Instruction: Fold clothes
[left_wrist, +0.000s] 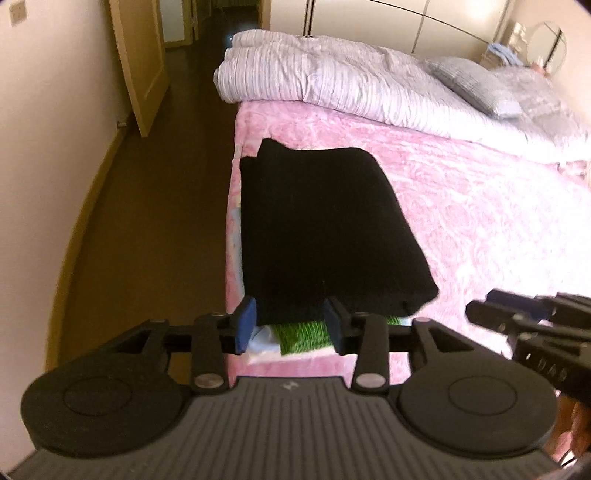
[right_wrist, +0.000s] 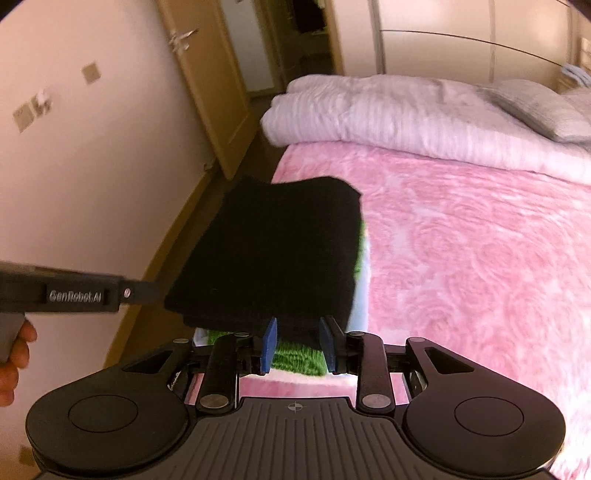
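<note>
I am holding both claws, left (left_wrist: 290, 323) and right (right_wrist: 297, 345), apart at the near edge of the folded black garment (left_wrist: 317, 221), lying on a green-and-white pile (left_wrist: 301, 336) at the bed (left_wrist: 480, 221) edge. Soft, limp; best gripped at its thick fold.

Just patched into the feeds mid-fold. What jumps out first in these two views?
The folded black garment dominates, lying at the near left edge of the pink bedspread atop a green knit and a pale piece. Both the left gripper and the right gripper stand open at its near edge. Beyond, a rolled white duvet lies across the bed.
</note>
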